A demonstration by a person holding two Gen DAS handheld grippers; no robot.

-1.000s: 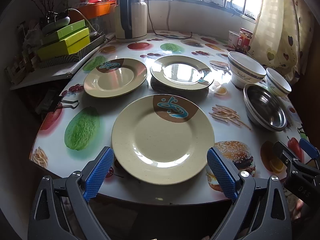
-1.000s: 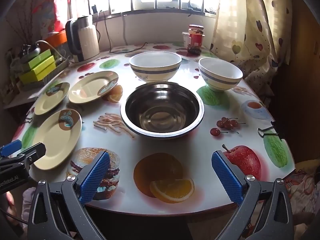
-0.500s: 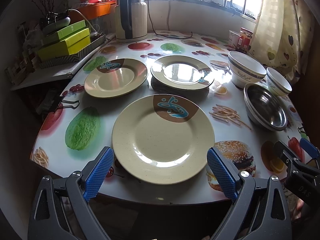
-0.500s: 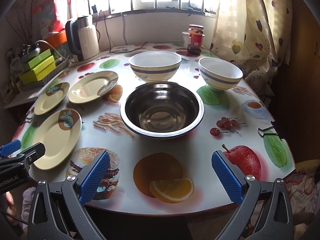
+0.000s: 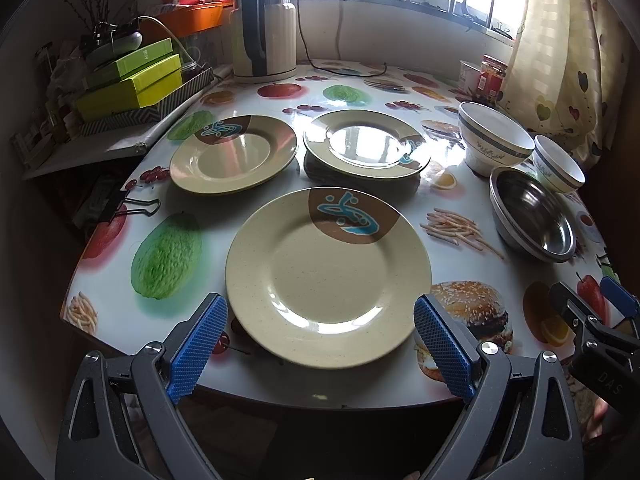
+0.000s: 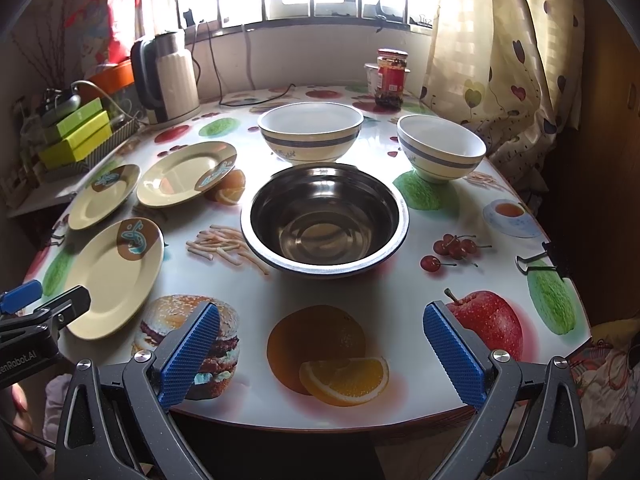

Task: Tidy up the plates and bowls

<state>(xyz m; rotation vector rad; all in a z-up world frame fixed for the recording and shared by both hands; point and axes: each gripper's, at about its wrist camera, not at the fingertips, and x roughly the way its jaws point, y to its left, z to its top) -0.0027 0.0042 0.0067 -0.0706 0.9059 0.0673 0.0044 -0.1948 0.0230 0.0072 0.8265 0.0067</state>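
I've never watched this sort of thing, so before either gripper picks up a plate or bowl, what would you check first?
1. Left gripper open: ok.
2. Right gripper open: ok.
3. Nearest plate bare, in line with left gripper: ok.
4. Steel bowl empty, in line with right gripper: ok.
5. Two white bowls, large and small, upright and apart: ok.
6. What lies under the far right plate: cannot tell.

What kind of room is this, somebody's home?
Most likely a home kitchen or dining corner: an electric kettle by the window, plates and bowls on a food-print tablecloth, heart-patterned curtains.
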